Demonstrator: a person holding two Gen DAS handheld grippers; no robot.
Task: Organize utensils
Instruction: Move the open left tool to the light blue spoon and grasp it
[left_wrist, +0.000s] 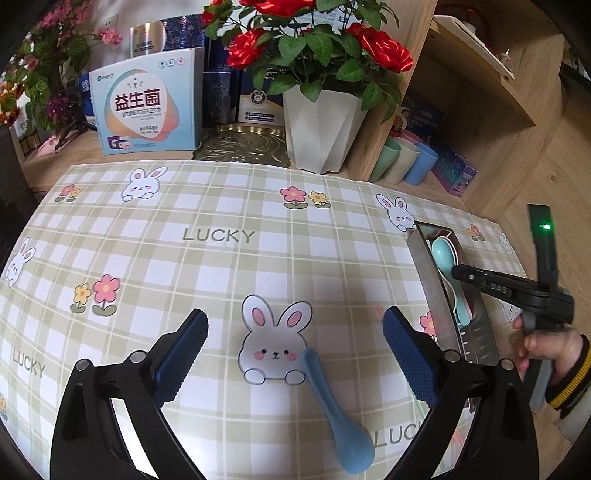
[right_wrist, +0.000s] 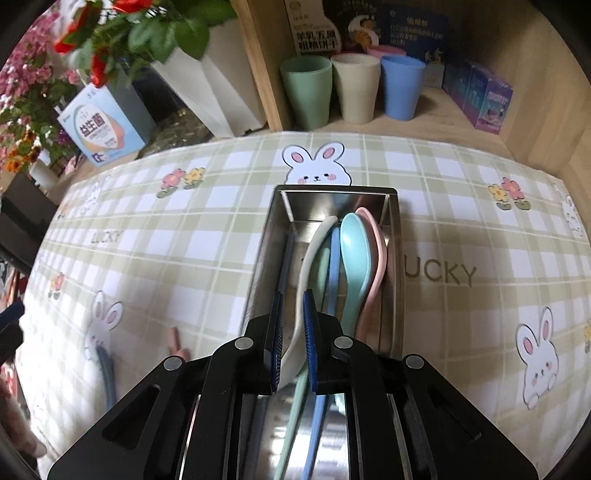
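A blue spoon (left_wrist: 334, 410) lies on the checked tablecloth between and just ahead of my left gripper's (left_wrist: 293, 338) wide-open fingers. A steel utensil tray (right_wrist: 271, 236) holds a white spoon (right_wrist: 308, 273), a teal spoon (right_wrist: 352, 254), a pink spoon (right_wrist: 378, 251), a blue utensil handle (right_wrist: 334, 266) and a pale green one. My right gripper (right_wrist: 293, 314) is over the tray's near end, shut on the white spoon's bowl end. The tray (left_wrist: 430, 280) and right gripper (left_wrist: 458, 271) also show at the right of the left wrist view.
A white flower pot with red roses (left_wrist: 321, 125), a probiotic box (left_wrist: 144, 107) and a gold tray (left_wrist: 243, 144) stand behind the table. Three cups (right_wrist: 354, 88) sit on a wooden shelf. A pink utensil handle (right_wrist: 175, 339) and the blue spoon (right_wrist: 107, 373) lie left of the tray.
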